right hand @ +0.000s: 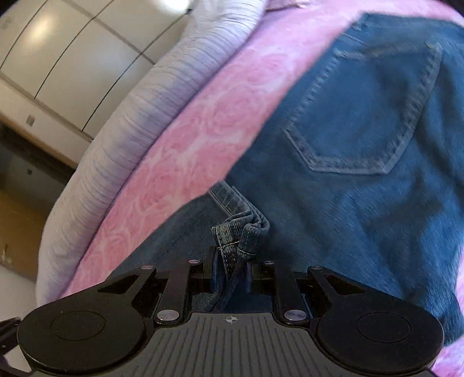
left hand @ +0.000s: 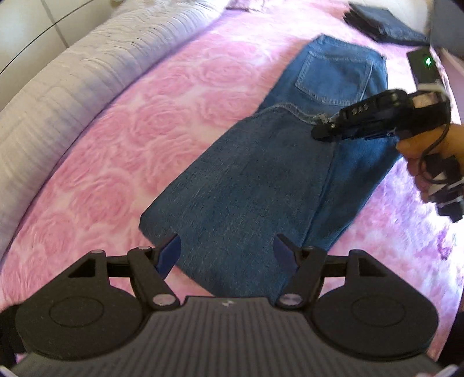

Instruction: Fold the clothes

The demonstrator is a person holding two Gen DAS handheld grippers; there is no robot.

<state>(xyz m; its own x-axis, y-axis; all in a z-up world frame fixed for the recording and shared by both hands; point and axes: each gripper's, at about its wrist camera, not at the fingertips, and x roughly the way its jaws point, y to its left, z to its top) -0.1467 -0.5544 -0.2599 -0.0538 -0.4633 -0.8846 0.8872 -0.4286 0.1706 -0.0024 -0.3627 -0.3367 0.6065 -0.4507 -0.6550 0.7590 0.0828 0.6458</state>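
Observation:
Blue jeans lie on a pink rose-patterned bedspread, back pocket facing up. One leg end is lifted and carried over the seat area. My right gripper comes in from the right, held by a hand, shut on that leg's hem. In the right wrist view the bunched hem is pinched in my right gripper, above the pocket. My left gripper hovers open over the near folded edge of the jeans, with nothing gripped.
A rolled pale quilted duvet runs along the bed's left side. A stack of dark folded clothes sits at the far right. A black device with a green light lies near it. White cabinet doors stand beyond the bed.

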